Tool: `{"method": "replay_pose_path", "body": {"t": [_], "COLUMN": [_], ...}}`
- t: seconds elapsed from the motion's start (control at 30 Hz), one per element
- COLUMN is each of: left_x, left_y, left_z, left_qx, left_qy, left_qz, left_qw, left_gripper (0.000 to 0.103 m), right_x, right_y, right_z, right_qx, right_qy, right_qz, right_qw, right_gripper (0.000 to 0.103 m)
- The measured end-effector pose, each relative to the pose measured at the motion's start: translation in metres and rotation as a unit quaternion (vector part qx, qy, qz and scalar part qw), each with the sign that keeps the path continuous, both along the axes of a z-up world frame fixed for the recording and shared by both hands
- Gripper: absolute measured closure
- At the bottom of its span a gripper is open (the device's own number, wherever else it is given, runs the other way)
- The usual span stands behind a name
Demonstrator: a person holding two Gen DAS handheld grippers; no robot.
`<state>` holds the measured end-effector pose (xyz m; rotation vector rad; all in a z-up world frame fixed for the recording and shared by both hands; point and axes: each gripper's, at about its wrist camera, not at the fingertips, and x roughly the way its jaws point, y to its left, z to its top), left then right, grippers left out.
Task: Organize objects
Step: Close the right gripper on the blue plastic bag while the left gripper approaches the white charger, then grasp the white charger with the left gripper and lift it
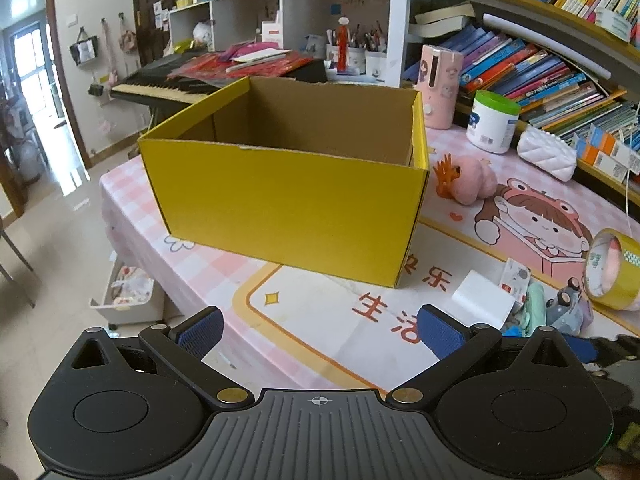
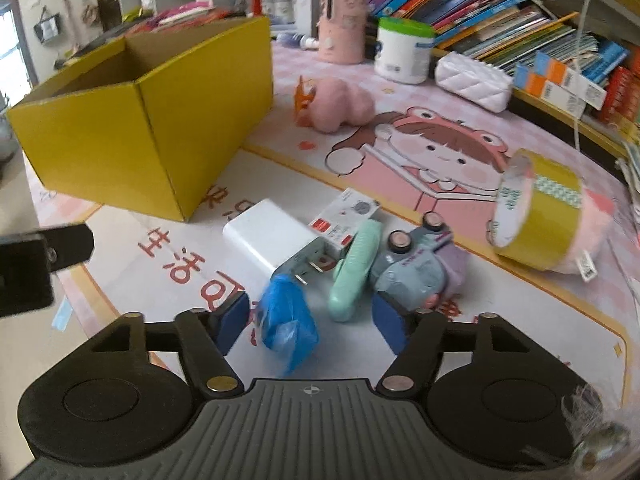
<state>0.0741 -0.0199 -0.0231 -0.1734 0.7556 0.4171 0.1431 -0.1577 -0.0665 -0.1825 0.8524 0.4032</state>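
An open yellow cardboard box (image 1: 288,196) stands on the table; it also shows in the right wrist view (image 2: 120,132). My left gripper (image 1: 318,332) is open and empty in front of it. My right gripper (image 2: 312,328) is open, its fingers on either side of a blue plastic bag roll (image 2: 288,328). Just beyond lie a white charger (image 2: 268,236), a small card pack (image 2: 348,216), a mint green case (image 2: 352,268) and a grey toy car (image 2: 412,264). A yellow tape roll (image 2: 536,208) and a pink plush (image 2: 340,108) lie farther off.
A pink cartoon mat (image 2: 420,152) covers the table. A white can with a green lid (image 2: 404,52), a pink holder (image 2: 342,20) and a white quilted pouch (image 2: 472,80) stand at the back by bookshelves (image 2: 500,12). The table's left edge (image 1: 120,232) drops to the floor.
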Motion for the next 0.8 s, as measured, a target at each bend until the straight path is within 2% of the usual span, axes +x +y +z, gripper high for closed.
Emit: {"method": "replay_pose_path", "body": {"t": [0.07, 0.23, 0.33, 0.43, 0.53, 0.7, 0.8], "left_x": [0.002, 0.009, 0.016, 0.022, 0.029, 0.042, 0.052], "left_y": [-0.001, -0.006, -0.014, -0.025, -0.037, -0.052, -0.061], "left_z": [0.001, 0.000, -0.001, -0.002, -0.003, -0.004, -0.006], "left_qx": [0.003, 0.002, -0.003, -0.007, -0.009, -0.016, -0.020], "left_qy": [0.000, 0.003, 0.002, 0.001, -0.002, -0.005, -0.005], "left_qz": [-0.006, -0.022, -0.044, -0.071, -0.097, -0.115, -0.128], "left_qw": [1.0000, 0.9997, 0.9990, 0.9974, 0.9953, 0.9932, 0.9916], "left_gripper": [0.000, 0.000, 0.000, 0.000, 0.001, 0.001, 0.001], "right_x": [0.004, 0.006, 0.003, -0.001, -0.005, -0.004, 0.000], "right_y": [0.001, -0.005, -0.011, -0.017, -0.029, -0.054, -0.067], "right_z": [-0.004, -0.004, -0.003, -0.003, 0.000, 0.017, 0.022], "right_qx": [0.003, 0.011, 0.007, -0.004, 0.002, 0.004, -0.003], "right_qy": [0.013, 0.023, 0.027, 0.023, 0.022, -0.023, -0.033], "right_qz": [-0.002, -0.003, 0.005, 0.017, 0.017, -0.020, -0.035], "right_qw": [1.000, 1.000, 1.000, 1.000, 1.000, 1.000, 0.999], "right_gripper": [0.050, 0.060, 0.062, 0.072, 0.074, 0.075, 0.076]}}
